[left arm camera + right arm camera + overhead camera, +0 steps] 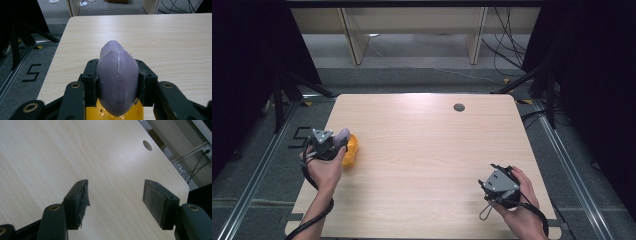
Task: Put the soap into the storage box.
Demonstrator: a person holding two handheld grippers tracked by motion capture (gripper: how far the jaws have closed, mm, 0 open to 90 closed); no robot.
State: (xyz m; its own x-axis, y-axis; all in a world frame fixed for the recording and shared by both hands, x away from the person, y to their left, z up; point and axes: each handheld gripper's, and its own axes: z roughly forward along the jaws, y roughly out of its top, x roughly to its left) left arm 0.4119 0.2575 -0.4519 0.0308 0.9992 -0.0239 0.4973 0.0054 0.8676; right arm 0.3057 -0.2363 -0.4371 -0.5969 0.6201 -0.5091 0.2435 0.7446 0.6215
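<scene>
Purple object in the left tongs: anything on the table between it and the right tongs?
Nothing visible. The smooth purple pointed object sits clamped in the left tongs above a yellow plastic piece; bare light wooden table stretches to the open right tongs.

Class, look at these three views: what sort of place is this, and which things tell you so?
Probably a lab or recording workspace: a bare wooden table framed by dark curtains, loose cables on the floor, and a floor marking "5".
</scene>
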